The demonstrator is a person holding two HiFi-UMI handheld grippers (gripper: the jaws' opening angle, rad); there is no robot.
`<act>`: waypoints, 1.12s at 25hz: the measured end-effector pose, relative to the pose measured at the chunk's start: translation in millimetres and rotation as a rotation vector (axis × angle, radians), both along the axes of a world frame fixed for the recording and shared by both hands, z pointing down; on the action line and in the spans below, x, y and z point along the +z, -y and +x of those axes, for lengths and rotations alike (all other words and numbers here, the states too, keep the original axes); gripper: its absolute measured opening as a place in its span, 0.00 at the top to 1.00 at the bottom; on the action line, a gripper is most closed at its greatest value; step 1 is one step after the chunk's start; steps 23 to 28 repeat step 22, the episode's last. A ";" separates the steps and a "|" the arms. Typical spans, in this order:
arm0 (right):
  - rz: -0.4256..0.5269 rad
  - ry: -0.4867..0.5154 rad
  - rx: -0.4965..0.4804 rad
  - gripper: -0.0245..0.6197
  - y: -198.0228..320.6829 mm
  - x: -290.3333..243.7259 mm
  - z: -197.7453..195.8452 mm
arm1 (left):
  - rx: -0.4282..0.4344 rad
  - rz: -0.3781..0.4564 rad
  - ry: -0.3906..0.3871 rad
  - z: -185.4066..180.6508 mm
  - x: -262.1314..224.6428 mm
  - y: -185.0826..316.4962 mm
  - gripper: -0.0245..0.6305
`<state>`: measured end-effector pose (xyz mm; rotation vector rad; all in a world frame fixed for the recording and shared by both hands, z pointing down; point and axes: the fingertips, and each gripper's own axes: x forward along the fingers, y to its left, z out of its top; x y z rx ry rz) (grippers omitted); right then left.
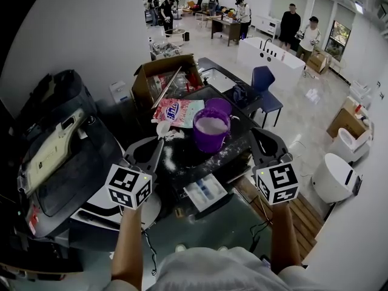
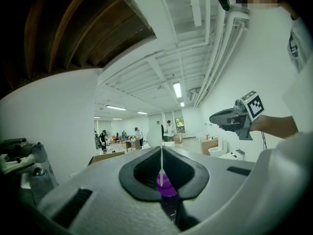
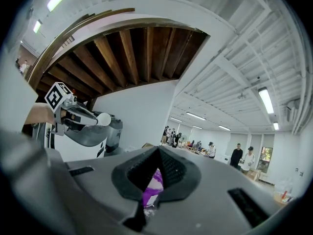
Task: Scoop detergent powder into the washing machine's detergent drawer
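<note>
Dark washer top (image 1: 195,160) is carrying a purple tub (image 1: 211,139) full of white powder, with the drawer (image 1: 206,190) hanging open below it. I'm clamping the left gripper (image 1: 159,143) on a white spoon (image 1: 162,128) beside the tub, and I'm keeping the right gripper (image 1: 257,136) closed on nothing. Scooping seems to be starting, so next I'm dipping into the powder.

Purple bucket (image 1: 211,132): mouth open from above. Behind-left, detergent bag (image 1: 180,111), cardboard box (image 1: 163,77) close way. Left, scoop (image 1: 162,128) just beside. Front, bare worktop (image 1: 200,161) strip, then open drawer (image 1: 206,191). Right, free to worktop edge.
</note>
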<state>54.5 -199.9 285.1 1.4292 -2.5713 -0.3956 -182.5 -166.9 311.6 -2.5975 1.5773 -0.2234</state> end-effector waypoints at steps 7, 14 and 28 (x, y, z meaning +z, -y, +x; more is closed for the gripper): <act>-0.011 0.001 0.005 0.95 3.3 5.5 0.6 | 0.004 -0.008 0.012 2.0 2.1 2.2 0.94; -0.020 -0.009 0.011 0.95 5.9 11.1 4.0 | 0.007 -0.026 0.013 4.6 12.3 4.1 0.94; -0.032 -0.029 0.005 0.95 9.5 19.0 -4.5 | 0.005 -0.039 0.019 -0.2 21.1 7.1 0.94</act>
